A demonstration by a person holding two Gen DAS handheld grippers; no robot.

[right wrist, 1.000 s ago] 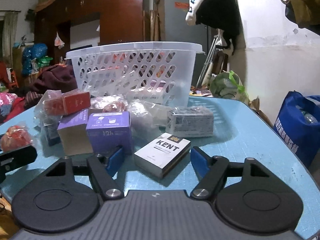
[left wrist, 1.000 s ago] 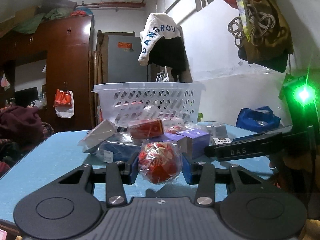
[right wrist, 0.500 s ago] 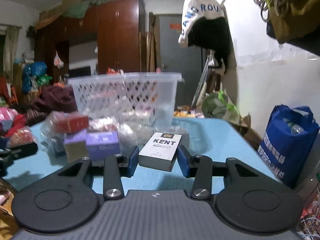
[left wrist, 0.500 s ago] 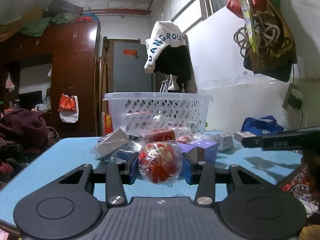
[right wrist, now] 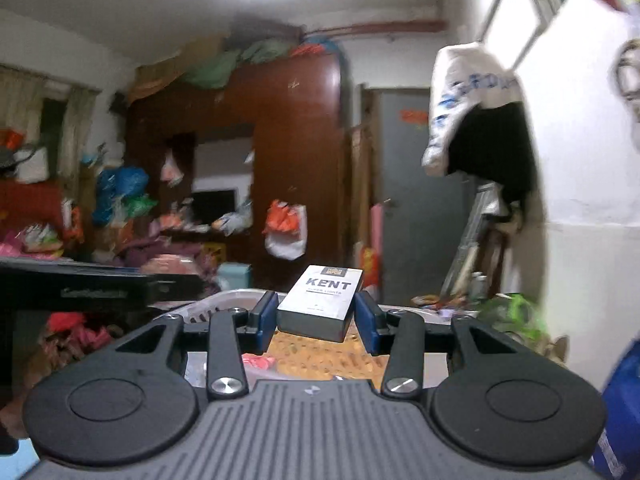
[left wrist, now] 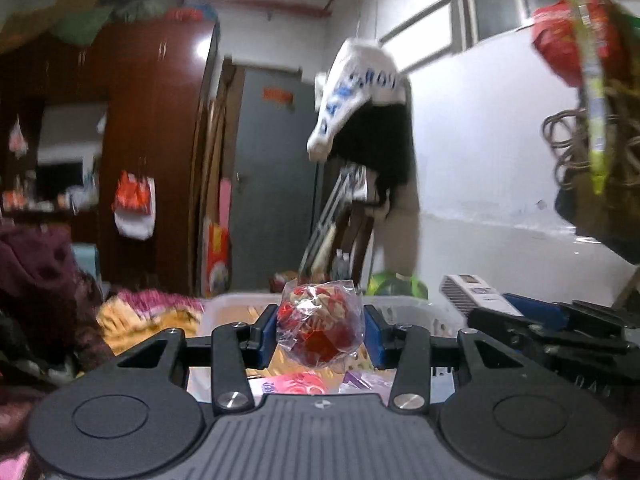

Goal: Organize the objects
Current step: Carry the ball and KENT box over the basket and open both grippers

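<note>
My left gripper (left wrist: 320, 330) is shut on a red ball wrapped in clear plastic (left wrist: 320, 326), held in the air above the open white basket (left wrist: 232, 308). Several items, one pink, lie inside the basket below it. My right gripper (right wrist: 316, 316) is shut on a white KENT cigarette pack (right wrist: 320, 300), also lifted over the white basket (right wrist: 216, 304). The right gripper (left wrist: 552, 324) with its pack shows at the right of the left wrist view. The left gripper's black body (right wrist: 92, 284) crosses the left of the right wrist view.
A brown wardrobe (right wrist: 288, 168) and a grey door (right wrist: 412, 196) stand behind. Clothes hang on the white wall at the right (left wrist: 360, 112). A blue bag (right wrist: 620, 412) sits at the lower right. Heaps of cloth (left wrist: 40, 280) lie at the left.
Both grippers have risen from the blue table to above the basket. The right gripper closed on the KENT pack and lifted it. The left kept the wrapped ball.
</note>
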